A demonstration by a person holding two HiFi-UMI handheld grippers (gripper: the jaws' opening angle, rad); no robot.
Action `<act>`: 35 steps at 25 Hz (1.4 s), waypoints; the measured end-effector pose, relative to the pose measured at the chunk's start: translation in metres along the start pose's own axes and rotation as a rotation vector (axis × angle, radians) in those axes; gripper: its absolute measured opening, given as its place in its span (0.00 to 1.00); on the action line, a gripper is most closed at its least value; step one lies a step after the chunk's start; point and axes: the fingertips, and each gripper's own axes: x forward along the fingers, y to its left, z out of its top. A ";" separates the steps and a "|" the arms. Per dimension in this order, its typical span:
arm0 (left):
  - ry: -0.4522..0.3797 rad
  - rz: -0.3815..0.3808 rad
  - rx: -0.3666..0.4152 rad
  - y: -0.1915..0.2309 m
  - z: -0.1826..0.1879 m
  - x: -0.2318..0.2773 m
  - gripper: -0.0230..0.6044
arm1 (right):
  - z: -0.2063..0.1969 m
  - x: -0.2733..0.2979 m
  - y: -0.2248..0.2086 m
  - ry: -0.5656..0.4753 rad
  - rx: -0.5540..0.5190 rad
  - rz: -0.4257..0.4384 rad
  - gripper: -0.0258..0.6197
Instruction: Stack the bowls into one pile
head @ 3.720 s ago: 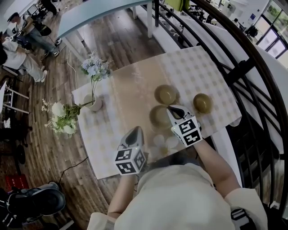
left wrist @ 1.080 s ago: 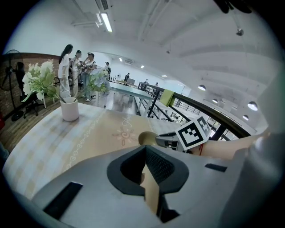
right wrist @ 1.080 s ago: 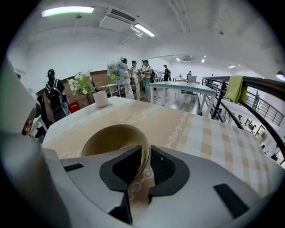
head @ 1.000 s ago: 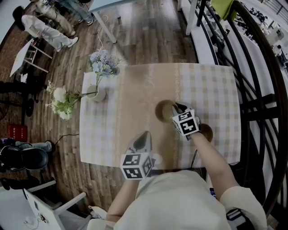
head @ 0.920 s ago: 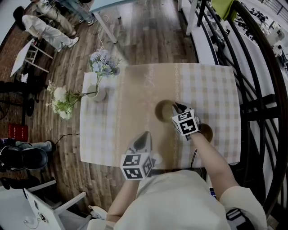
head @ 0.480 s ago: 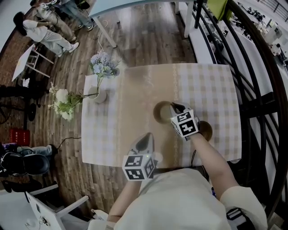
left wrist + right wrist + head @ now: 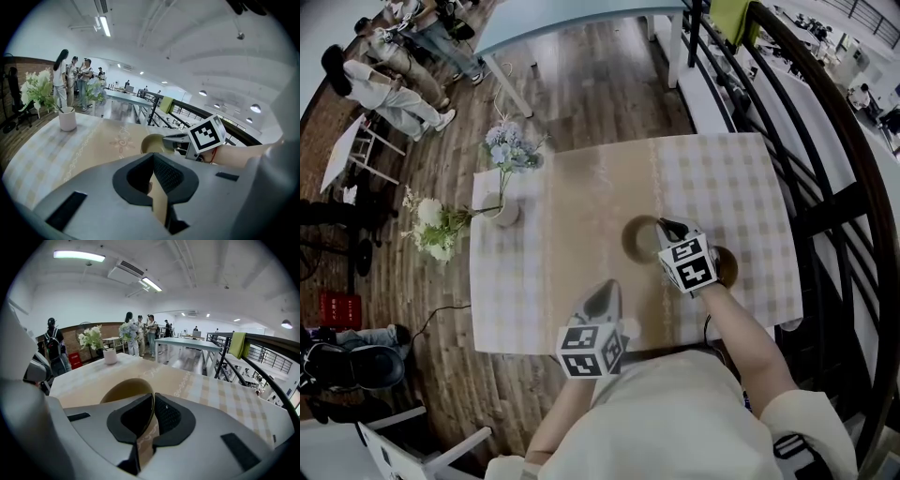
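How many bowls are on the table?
2. One bowl is at the middle of the table, its rim pinched by the right gripper; a second bowl lies to its right, partly behind that gripper. Others may be nested inside, unseen.

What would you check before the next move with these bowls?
1. Right gripper shut on the rim of the held bowl: ok.
2. Left gripper shut and empty: ok.
3. Held bowl lifted or resting on the table: cannot tell.
4. Other bowl by the right wrist, partly hidden but in view: ok.
5. Vase well away from both bowls: ok.
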 end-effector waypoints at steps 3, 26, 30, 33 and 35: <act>0.000 -0.022 0.010 -0.002 0.001 -0.003 0.04 | 0.003 -0.014 -0.002 -0.010 0.018 -0.026 0.06; 0.056 -0.216 0.125 -0.049 -0.005 0.020 0.04 | -0.038 -0.118 -0.053 -0.056 0.182 -0.279 0.06; 0.067 -0.244 0.144 -0.059 -0.008 0.024 0.04 | -0.054 -0.130 -0.061 -0.044 0.212 -0.314 0.06; 0.078 -0.263 0.157 -0.065 -0.010 0.027 0.04 | -0.064 -0.139 -0.066 -0.037 0.236 -0.338 0.06; 0.083 -0.273 0.165 -0.069 -0.011 0.028 0.04 | -0.070 -0.143 -0.069 -0.033 0.250 -0.351 0.06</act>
